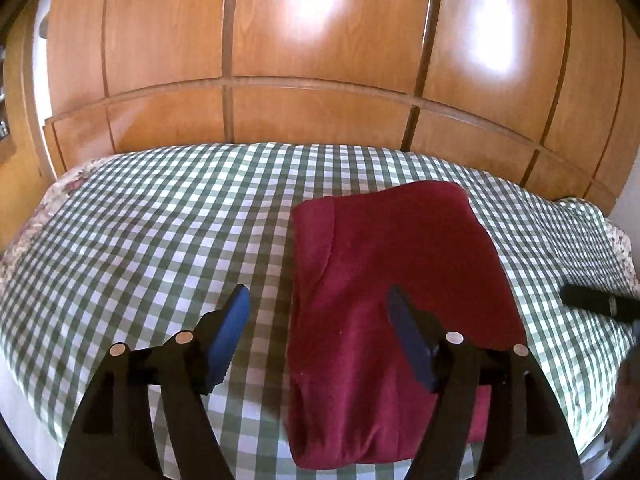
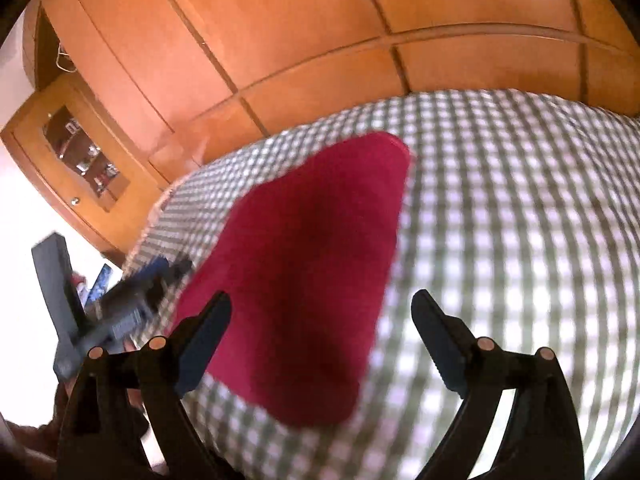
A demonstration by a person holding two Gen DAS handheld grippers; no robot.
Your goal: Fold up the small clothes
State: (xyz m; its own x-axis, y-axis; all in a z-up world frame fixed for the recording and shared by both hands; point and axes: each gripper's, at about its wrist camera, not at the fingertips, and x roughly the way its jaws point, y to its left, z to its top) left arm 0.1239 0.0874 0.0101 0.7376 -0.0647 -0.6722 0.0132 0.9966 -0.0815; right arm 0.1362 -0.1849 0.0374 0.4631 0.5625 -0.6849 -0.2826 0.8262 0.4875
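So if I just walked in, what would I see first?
You'd spot the dark red cloth first, lying folded on the green and white checked bedcover. Right above it hover two open grippers, the left gripper and the right gripper, neither holding anything. Behind the bed stands a shiny wooden wardrobe.

The right wrist view is smeared by motion blur throughout: the check of the cloth (image 2: 500, 220) is softened, and the edges of the garment (image 2: 304, 264) are left vague. The left gripper (image 2: 136, 300), seen at that view's left, is blurred, so its jaws cannot be read there. In the left wrist view, the garment's near corner is hidden behind the right finger (image 1: 408, 340), and a dark object (image 1: 596, 304) is cut off by the right edge and cannot be identified.
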